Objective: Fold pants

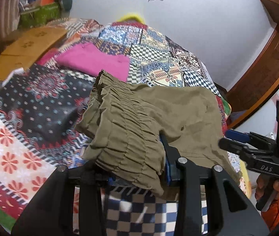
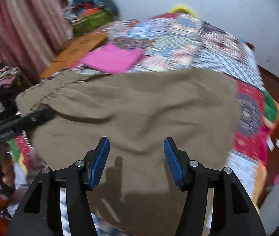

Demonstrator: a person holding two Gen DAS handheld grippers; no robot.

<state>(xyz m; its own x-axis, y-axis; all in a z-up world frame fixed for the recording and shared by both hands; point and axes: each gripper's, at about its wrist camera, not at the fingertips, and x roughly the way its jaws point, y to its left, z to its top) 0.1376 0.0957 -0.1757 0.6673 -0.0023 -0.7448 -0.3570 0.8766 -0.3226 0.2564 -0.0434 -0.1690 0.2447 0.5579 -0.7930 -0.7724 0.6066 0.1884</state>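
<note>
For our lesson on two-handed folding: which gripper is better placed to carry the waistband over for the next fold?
Left. The left gripper already clamps the olive pants at the gathered waistband; the right gripper hangs open, holding nothing.

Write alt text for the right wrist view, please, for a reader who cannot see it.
The right tool hangs open, blue pads apart and empty, over olive pants spread on a patchwork bedspread. The left tool reaches the gathered waistband at left; a folded pink garment lies beyond.
</note>
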